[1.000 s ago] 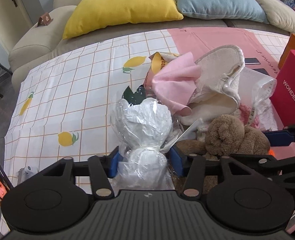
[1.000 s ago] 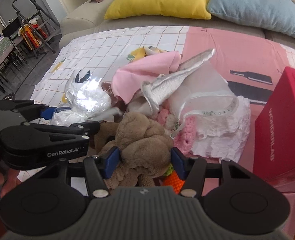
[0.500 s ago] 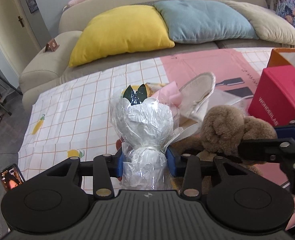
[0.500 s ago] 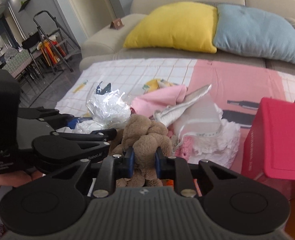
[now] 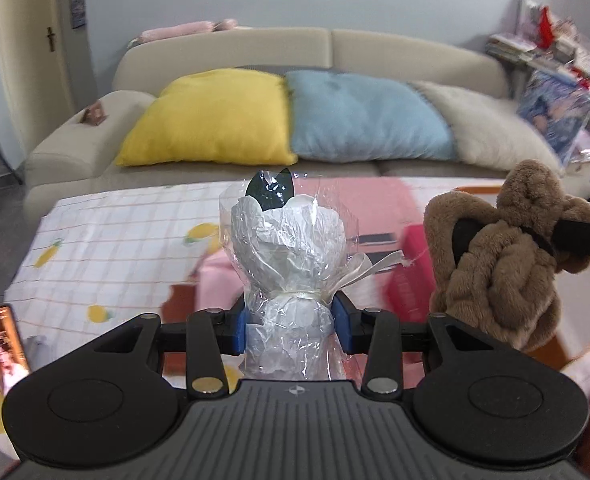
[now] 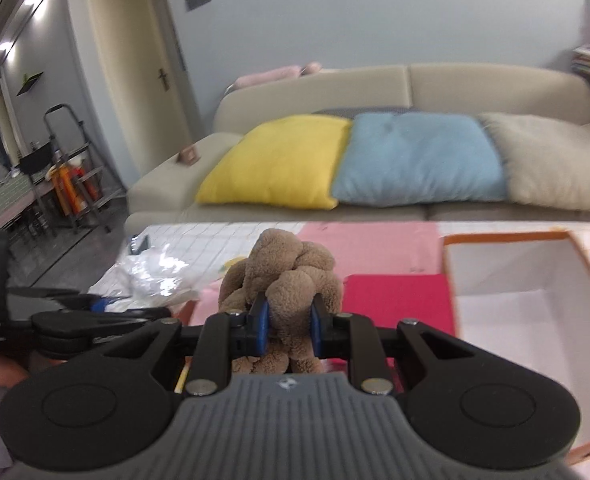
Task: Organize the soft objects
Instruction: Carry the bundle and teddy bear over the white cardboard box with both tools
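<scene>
left wrist view: the left gripper (image 5: 291, 326) pinches a cellophane-wrapped bundle (image 5: 289, 248) by its narrow neck, just under a pale ribbon tie, both blue pads pressed against the crinkled wrap. the bundle stands upright between the jaws, white paper inside clear film, a dark leaf-like tip poking out of the top, held up in the air above the checked tablecloth (image 5: 107, 248). the likely trouble here is slip: the film is slick and the fat head sits above the grip, so a quick swing could tip it or let it slide through the pads. to the right in this view a brown plush toy (image 5: 503, 256) hangs in the air close beside the bundle, and the two could brush or tangle if the hands cross. right wrist view: the right gripper (image 6: 289, 324) has its jaws drawn close on the same plush toy (image 6: 291, 280), squeezing a fold of the knotted, fuzzy body, with limbs dangling below the pads. only a small fold is caught, so the toy might pull free under its own weight. an open white box with orange trim (image 6: 535, 272) sits on the table to the right, probably the target, though blur makes its far rim hard to judge; a dangling limb could catch on that rim.
</scene>
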`<action>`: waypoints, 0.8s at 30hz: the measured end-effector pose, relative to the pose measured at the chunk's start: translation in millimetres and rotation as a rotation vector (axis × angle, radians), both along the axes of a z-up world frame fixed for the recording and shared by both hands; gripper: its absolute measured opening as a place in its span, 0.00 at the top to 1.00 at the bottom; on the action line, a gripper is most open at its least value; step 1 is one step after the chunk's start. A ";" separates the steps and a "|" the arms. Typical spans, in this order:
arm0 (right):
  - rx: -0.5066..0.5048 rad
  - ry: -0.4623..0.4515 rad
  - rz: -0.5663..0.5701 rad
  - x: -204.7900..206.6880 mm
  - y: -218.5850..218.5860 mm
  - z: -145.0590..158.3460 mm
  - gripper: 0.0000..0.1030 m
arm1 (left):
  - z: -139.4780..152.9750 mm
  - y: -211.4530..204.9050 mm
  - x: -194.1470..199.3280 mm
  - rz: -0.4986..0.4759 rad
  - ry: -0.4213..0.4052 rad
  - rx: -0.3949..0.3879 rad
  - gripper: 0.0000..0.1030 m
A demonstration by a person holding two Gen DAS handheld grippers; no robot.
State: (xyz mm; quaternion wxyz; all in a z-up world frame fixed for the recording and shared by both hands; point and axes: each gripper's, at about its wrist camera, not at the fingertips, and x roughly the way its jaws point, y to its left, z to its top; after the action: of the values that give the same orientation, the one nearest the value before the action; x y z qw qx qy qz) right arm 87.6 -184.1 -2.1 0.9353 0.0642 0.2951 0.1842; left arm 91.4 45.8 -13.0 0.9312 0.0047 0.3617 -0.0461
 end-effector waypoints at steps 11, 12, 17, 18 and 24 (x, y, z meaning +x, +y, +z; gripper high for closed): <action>-0.207 -0.012 -0.207 -2.9 -119.4 27.1 0.82 | 41.6 -115.6 14.8 -0.357 0.015 -0.222 0.55; -0.209 0.005 -0.222 -1.2 -129.0 25.4 0.82 | 41.3 -128.1 18.8 -0.383 0.024 -0.222 0.55; -0.254 0.104 -0.265 7.6 -165.5 8.8 0.82 | 33.3 -185.0 41.2 -0.470 0.104 -0.230 0.55; -0.262 0.127 -0.264 10.3 -170.4 4.3 0.82 | 30.2 -193.9 43.2 -0.485 0.117 -0.225 0.55; -0.262 0.250 -0.292 26.8 -195.9 -32.3 0.81 | -2.6 -231.8 60.3 -0.506 0.241 -0.189 0.54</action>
State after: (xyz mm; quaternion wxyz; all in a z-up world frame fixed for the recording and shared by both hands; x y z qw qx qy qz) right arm 114.5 -380.0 -34.4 0.9086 0.0066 0.4176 -0.0024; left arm 151.7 -185.9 -15.7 0.8367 0.0024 0.4509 -0.3107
